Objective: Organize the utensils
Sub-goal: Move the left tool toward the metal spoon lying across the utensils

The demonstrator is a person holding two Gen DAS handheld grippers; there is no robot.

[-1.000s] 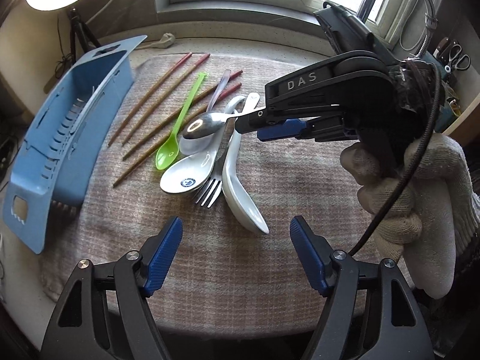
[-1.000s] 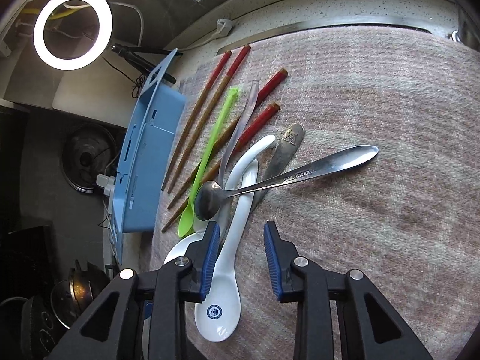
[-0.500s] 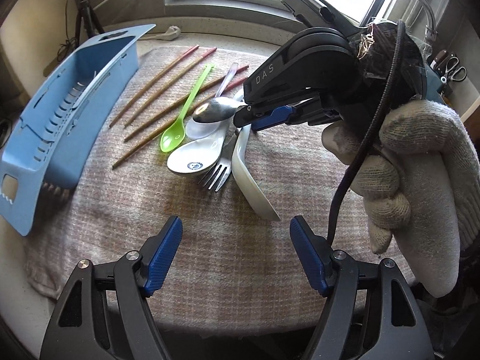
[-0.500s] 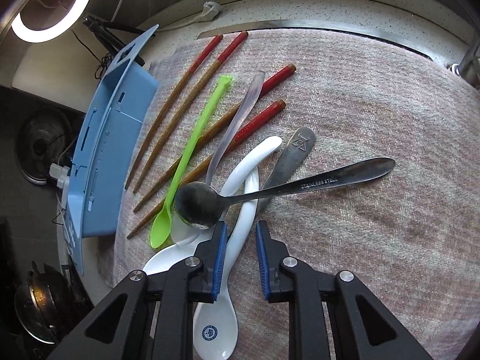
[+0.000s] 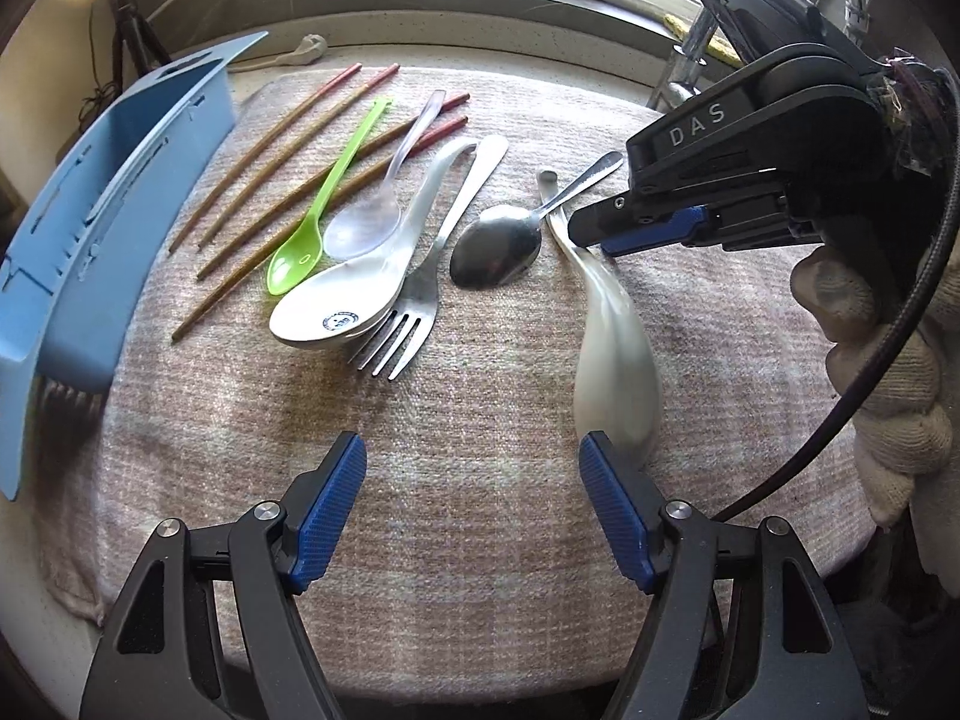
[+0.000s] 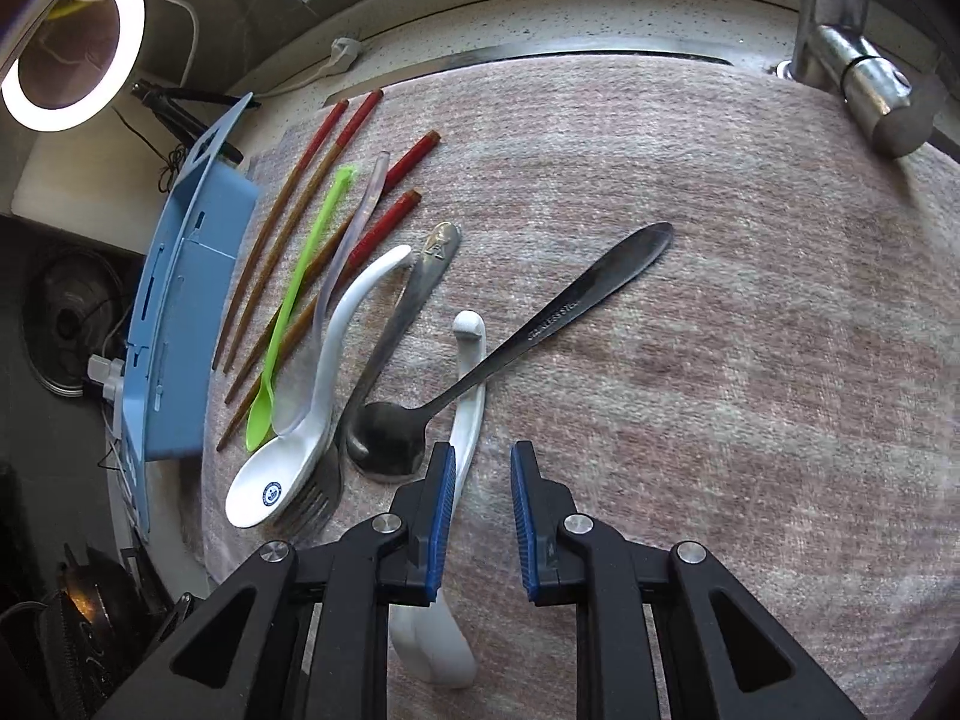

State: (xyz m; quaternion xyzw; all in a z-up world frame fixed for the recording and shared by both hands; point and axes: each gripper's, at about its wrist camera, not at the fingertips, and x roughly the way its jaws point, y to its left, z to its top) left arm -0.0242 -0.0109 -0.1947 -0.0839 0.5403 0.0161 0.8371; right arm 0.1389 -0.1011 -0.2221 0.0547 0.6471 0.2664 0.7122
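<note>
my right hand-held gripper (image 6: 480, 459) just narrowed, seemingly empty, beside the white spoon (image 6: 469, 402); left hand-held gripper (image 5: 471, 453) spread; bare cloth (image 6: 738, 420) right of the white spoon.

Utensils spread on a towel, blue holder at left

Four chopsticks (image 6: 282, 252), green spoon (image 6: 297, 300), clear spoon (image 5: 384, 192), white soup spoon (image 6: 312, 384), fork (image 6: 384, 354) bunched; steel spoon (image 6: 516, 348) crosses a second white spoon (image 5: 612, 336).

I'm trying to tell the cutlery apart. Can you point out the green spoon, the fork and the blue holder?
green spoon (image 5: 292, 264): left wrist view, on its bowl.
fork (image 5: 401, 333): left wrist view, at the base of its tines.
blue holder (image 6: 180, 324): right wrist view, on its side wall.
</note>
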